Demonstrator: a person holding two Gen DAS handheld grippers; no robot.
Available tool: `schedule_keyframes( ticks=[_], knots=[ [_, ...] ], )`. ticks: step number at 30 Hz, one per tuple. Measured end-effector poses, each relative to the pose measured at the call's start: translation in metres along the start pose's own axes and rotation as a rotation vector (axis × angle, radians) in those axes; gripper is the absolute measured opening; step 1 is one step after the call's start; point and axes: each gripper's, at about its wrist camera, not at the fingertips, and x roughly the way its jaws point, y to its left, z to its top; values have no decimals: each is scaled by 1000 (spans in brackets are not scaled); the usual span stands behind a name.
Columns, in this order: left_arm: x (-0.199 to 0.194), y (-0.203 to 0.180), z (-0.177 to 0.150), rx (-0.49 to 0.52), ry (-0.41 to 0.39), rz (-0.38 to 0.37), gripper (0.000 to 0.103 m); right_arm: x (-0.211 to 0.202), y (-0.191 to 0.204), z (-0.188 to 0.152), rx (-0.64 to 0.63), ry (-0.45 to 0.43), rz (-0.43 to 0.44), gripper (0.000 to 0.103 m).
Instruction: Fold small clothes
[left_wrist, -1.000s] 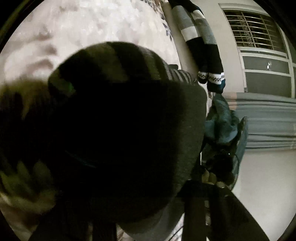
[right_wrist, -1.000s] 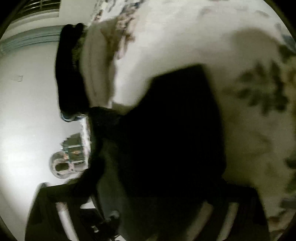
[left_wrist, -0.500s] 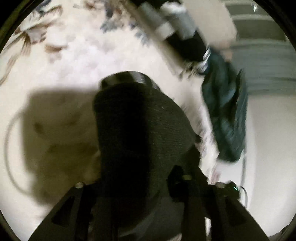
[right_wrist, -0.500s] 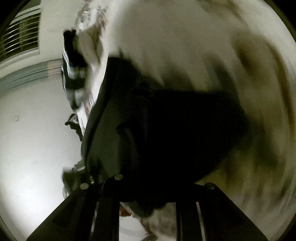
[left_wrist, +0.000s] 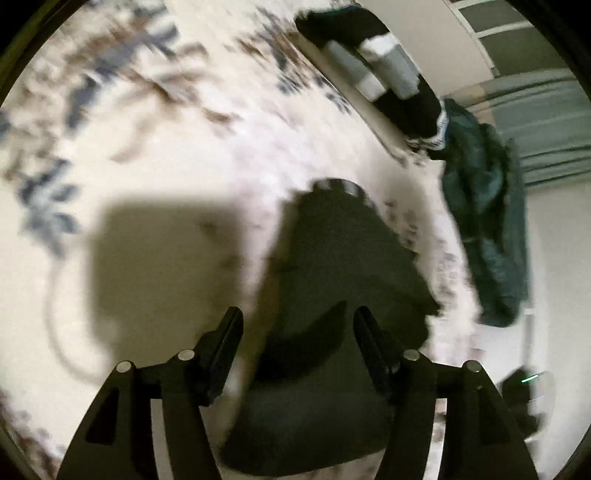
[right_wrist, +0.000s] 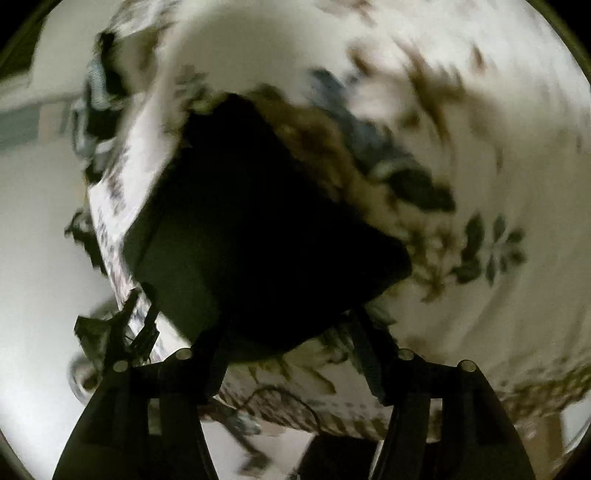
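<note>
A small dark garment (left_wrist: 332, 288) lies on the white floral bedsheet (left_wrist: 177, 147), folded into a compact shape with a ribbed band at its far end. My left gripper (left_wrist: 297, 317) is open just above its near part, fingers either side, holding nothing. In the right wrist view the same dark garment (right_wrist: 255, 236) lies flat near the bed's edge. My right gripper (right_wrist: 288, 325) is open at its near edge and empty. Both views are motion-blurred.
A black, grey and white striped garment (left_wrist: 384, 70) lies at the bed's far edge. A dark teal cloth (left_wrist: 484, 229) hangs beside the bed. Pale floor (right_wrist: 33, 258) lies left of the bed, with dark clutter (right_wrist: 110, 332) on it.
Both grippers have opened and let go of the dark garment, which was lifted close to the cameras before. It now lies on the sheet, and both grippers have drawn back from it.
</note>
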Motion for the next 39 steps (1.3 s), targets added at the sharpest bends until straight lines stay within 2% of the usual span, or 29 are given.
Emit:
schedule_keyframes(
  ticks=[2, 5, 6, 8, 9, 10, 12, 13, 16, 18, 19, 20, 23, 27, 30, 32, 34, 36, 37, 38, 39],
  knots=[
    [-3, 3, -5, 54, -26, 162, 60, -5, 51, 18, -125, 7, -28, 63],
    [10, 26, -19, 75, -23, 306, 60, 11, 133, 44, -337, 26, -39, 63],
    [17, 36, -23, 77, -7, 325, 60, 28, 172, 54, -444, 42, -55, 63],
    [31, 50, -28, 87, 12, 317, 61, 60, 227, 60, -576, 54, -83, 63],
    [31, 53, -27, 96, 3, 307, 66, 84, 259, 64, -656, 77, -97, 63],
    [33, 55, -25, 97, -5, 283, 79, 99, 279, 68, -688, 93, -107, 63],
    [40, 56, -21, 86, 7, 177, 103, 133, 317, 72, -780, 116, -154, 63],
    [43, 56, -19, 86, 8, 177, 103, 153, 335, 73, -840, 155, -192, 63],
    [47, 59, -15, 62, 5, 186, 103, 180, 349, 61, -937, 202, -273, 62],
    [47, 60, -12, 49, 24, 182, 103, 197, 351, 51, -999, 257, -336, 43],
    [45, 61, -12, 44, 27, 179, 103, 199, 348, 43, -1031, 253, -374, 18],
    [42, 61, -12, 35, 25, 175, 103, 201, 347, 37, -1061, 241, -397, 8],
    [26, 63, -11, -5, -1, 147, 102, 193, 351, 31, -1080, 163, -401, 5],
    [-3, 61, -10, -43, -57, 103, 102, 174, 359, 53, -985, 76, -349, 3],
    [-13, 53, 4, -27, -80, 70, 102, 183, 352, 81, -830, 118, -273, 3],
    [-10, 44, 19, -8, -81, 45, 102, 175, 343, 97, -741, 143, -157, 2],
    [-3, 35, 37, 9, -74, 13, 102, 159, 330, 110, -654, 170, -96, 4],
    [5, 23, 49, 41, -64, -18, 102, 130, 308, 119, -584, 138, -45, 17],
    [9, 15, 53, 71, -57, -37, 102, 105, 289, 124, -560, 95, -46, 41],
    [16, 7, 57, 105, -38, -46, 102, 88, 272, 126, -539, 64, -51, 60],
    [24, -1, 60, 128, -11, -38, 102, 71, 252, 128, -511, 37, -63, 63]
  ],
)
